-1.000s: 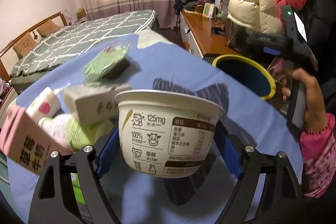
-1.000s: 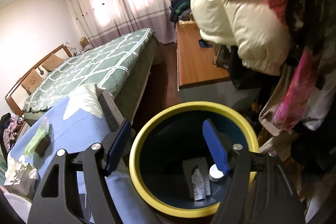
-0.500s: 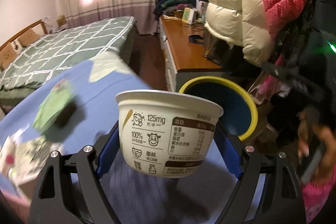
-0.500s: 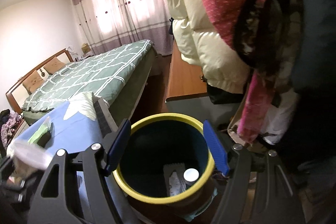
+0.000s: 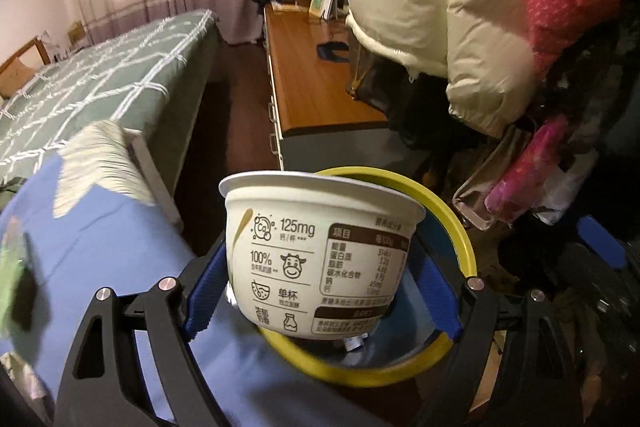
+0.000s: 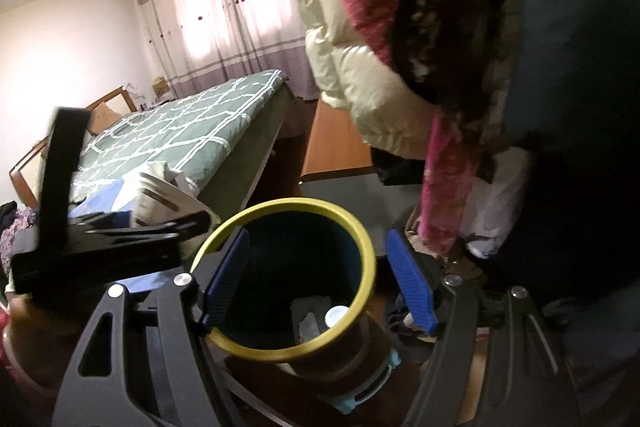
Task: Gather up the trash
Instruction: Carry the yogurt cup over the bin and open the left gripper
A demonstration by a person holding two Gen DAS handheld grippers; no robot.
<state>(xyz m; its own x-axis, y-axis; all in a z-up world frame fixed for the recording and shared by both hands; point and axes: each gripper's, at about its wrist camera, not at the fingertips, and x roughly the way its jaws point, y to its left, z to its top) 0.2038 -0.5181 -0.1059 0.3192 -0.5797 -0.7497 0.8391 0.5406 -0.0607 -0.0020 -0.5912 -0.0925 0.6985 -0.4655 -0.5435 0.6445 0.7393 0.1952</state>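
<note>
While one yogurt cup (image 5: 320, 251) hangs clamped, two scraps (image 6: 316, 319) sit inside one bin (image 6: 360, 239).

Cup (image 5: 320, 251) above bin (image 5: 460, 223)

White yogurt cup (image 5: 320, 255) upright above yellow-rimmed bin (image 6: 362, 239), which holds a wrapper (image 6: 310, 323) and cap (image 6: 336, 315).

Black left gripper (image 5: 322, 291) frame, blue ribbed finger pads (image 5: 202, 291), silver screws (image 5: 168, 283)
</note>
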